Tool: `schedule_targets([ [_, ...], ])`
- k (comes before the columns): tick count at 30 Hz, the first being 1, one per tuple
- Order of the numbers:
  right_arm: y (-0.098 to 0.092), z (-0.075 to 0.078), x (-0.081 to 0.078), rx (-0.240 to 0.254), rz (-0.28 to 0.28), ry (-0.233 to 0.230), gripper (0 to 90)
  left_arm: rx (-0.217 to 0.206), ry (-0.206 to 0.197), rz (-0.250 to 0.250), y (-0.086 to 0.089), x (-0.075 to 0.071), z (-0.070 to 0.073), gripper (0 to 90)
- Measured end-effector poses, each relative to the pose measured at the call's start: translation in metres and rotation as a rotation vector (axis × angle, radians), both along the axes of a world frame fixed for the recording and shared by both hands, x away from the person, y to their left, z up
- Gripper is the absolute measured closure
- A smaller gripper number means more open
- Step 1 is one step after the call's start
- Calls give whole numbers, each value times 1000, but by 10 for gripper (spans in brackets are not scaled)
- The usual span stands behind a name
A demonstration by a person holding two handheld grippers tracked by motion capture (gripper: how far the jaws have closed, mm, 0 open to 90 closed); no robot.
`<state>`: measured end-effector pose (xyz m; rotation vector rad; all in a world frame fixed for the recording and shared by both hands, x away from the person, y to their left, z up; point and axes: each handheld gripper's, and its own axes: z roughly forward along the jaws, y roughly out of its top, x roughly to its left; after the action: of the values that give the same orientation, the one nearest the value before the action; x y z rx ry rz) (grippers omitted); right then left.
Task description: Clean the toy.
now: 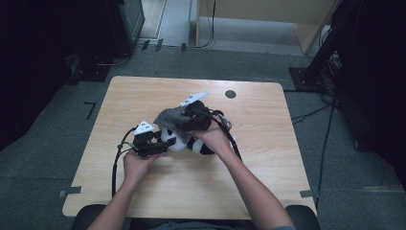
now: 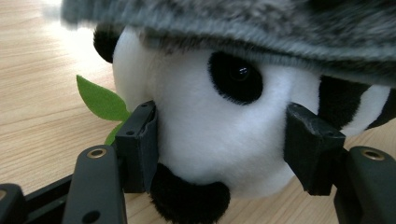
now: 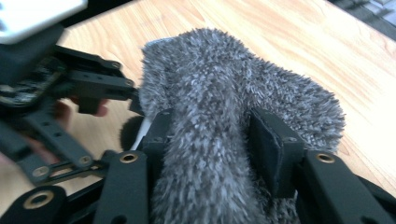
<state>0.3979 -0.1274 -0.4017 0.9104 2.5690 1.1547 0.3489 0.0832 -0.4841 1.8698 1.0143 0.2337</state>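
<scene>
Gripping the black-and-white plush panda (image 2: pixel 205 140) by its head, the left gripper (image 2: pixel 219 144) is pinning it to the wooden table (image 1: pixel 258 172). Lying over the panda, a fuzzy grey fabric hat (image 3: pixel 210 116) is sitting between the right gripper's (image 3: pixel 210 140) jaws, pads touching its fold.

My left gripper (image 1: pixel 158 143) sits low and level, its jaws pressed on both sides of the panda's head (image 2: pixel 205 135). My right gripper (image 1: pixel 187 120) (wrist bent inward) points toward the left one, jaws around a fold of grey fuzzy cloth (image 3: pixel 210 140).
</scene>
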Motion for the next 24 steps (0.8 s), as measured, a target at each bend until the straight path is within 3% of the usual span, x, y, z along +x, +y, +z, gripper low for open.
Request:
schedule_targets([
  [2, 5, 0, -2, -10, -6, -20, 686, -5, 6, 0, 1, 0, 0, 352],
  [4, 10, 1, -6, -23, 0, -47, 723, -2, 3, -1, 1, 0, 0, 361],
  [8, 20, 2, -13, 1, 60, -2, 730, 16, -29, 10, -1, 0, 0, 367],
  [12, 28, -5, -17, -54, 93, -8, 736, 23, -27, 15, 0, 0, 0, 404],
  [19, 16, -2, -11, -82, 74, -14, 755, 22, -27, 18, -1, 0, 0, 477],
  [22, 3, 1, -7, -92, 36, -19, 754, 20, -24, 21, -1, 0, 0, 479],
  [24, -7, 1, -2, -79, 4, 3, 754, 22, -24, 19, -1, 0, 0, 479],
])
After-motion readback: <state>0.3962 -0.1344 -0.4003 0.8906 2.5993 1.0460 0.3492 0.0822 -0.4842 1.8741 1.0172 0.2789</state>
